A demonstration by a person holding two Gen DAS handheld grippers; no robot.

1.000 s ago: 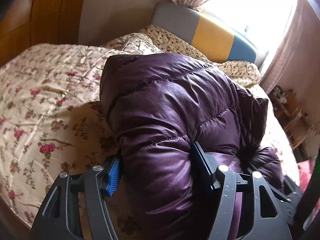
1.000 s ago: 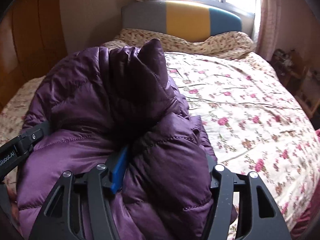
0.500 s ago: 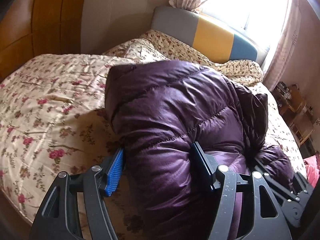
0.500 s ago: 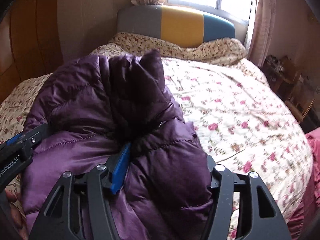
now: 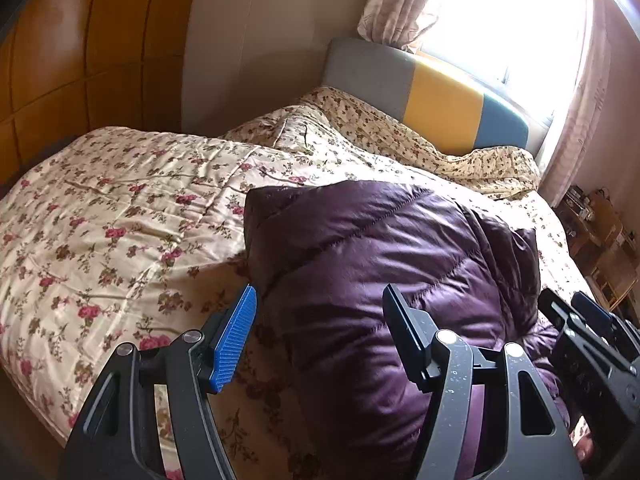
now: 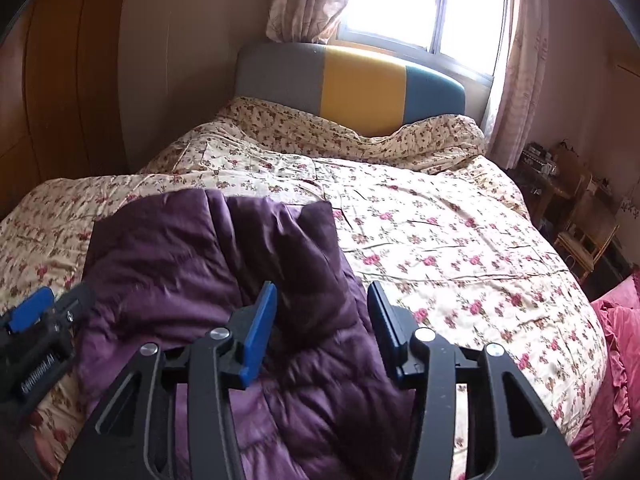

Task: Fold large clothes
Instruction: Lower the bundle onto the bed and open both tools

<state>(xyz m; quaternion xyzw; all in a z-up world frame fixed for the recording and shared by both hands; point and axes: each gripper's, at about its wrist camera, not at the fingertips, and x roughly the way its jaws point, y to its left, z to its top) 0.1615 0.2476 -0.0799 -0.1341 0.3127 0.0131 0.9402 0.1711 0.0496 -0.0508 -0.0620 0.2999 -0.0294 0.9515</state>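
A purple puffer jacket lies bunched and folded on the floral quilt of the bed. My left gripper hovers over the jacket's near edge, open, its blue pad clear of the fabric. In the right wrist view the jacket sits at the lower left. My right gripper hangs above its right side with the jaws closing and nothing pressed between the pads. Each gripper shows in the other's view: the right gripper and the left gripper.
A grey, yellow and blue headboard stands under a bright window with curtains. Wooden wardrobe panels line the left wall. Wooden furniture stands to the right of the bed. A pink ruffled cloth hangs at the bed's near right corner.
Both grippers have lifted and drawn back from the jacket, which has slipped from between their pads and settled lower on the quilt. The right jaws have narrowed.
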